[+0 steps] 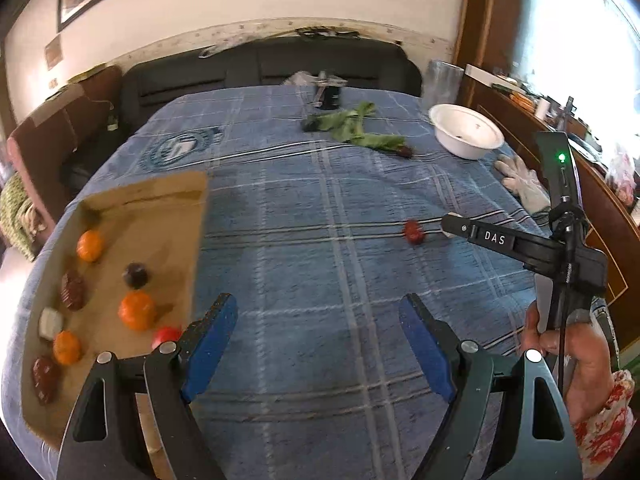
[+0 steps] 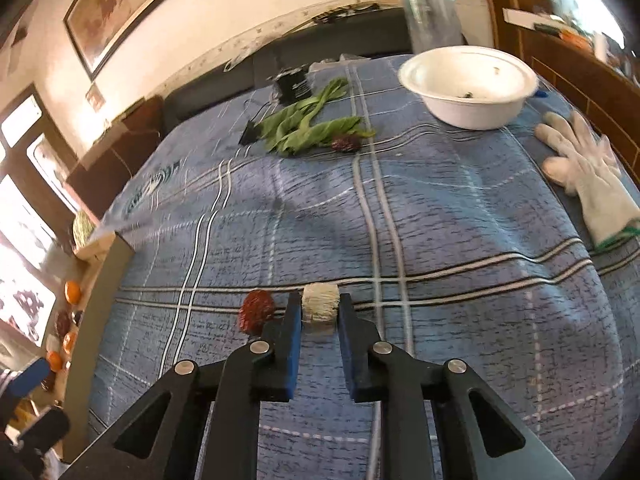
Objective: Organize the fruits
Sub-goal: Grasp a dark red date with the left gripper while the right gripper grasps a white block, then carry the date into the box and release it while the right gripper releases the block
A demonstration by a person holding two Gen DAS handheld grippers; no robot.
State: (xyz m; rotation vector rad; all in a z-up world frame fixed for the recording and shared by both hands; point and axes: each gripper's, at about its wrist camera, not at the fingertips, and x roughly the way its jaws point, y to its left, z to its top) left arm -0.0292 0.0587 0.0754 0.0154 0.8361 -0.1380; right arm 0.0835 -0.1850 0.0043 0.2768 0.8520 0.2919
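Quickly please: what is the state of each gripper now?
Left gripper: open, holding nothing.
Right gripper: closed on the white ribbed piece.

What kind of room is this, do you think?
Probably a lived-in home room: a blue plaid cloth covers a wide surface, with a dark sofa behind it and a framed picture on the wall.

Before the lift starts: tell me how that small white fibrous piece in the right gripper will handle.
The white fibrous piece looks soft and stringy, so it will probably squash a little between the right gripper pads. It is small and likely light. Its stubby, drum-like shape might roll on the blue cloth if dropped near the wrinkled red fruit.
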